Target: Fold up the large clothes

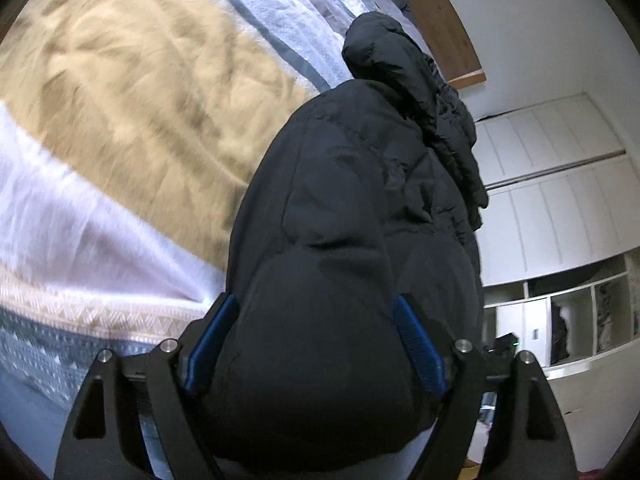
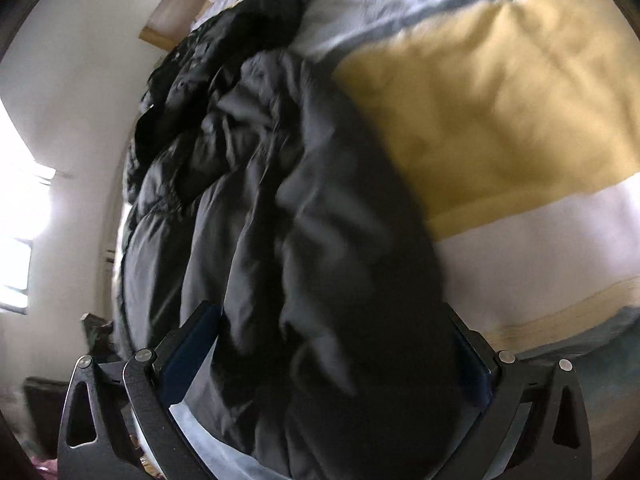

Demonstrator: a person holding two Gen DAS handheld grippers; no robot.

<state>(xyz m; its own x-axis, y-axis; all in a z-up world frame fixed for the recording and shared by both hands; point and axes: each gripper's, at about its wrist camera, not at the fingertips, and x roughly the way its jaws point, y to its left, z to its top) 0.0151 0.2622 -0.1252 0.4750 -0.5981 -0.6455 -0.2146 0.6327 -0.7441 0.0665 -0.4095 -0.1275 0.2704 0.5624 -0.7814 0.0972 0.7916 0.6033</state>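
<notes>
Bedroom, bed spread (image 1: pixel 120 128) in tan, white and grey bands. Left gripper (image 1: pixel 316 344): jaws spread wide, puffy black jacket (image 1: pixel 340 208) bulging between the blue pads, seemingly touching both; grip uncertain. Right gripper (image 2: pixel 332 356): jaws at full spread, jacket between, left pad clear of it; blurred. Jacket lies lengthwise along bed edge, hood toward wooden headboard (image 1: pixel 432 12).

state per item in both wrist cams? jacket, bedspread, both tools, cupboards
Black puffer jacket: bunched lengthwise on the bed, not folded flat; its near end fills both tools' gaps.
Bedspread: spread out, wrinkled, striped tan, white and grey.
Left tool: jaws wide, jacket bulging between them and touching both pads.
Right tool: jaws wide, jacket between them; no squeeze visible.
White wall cupboards: upper doors shut; lower shelves open.
</notes>
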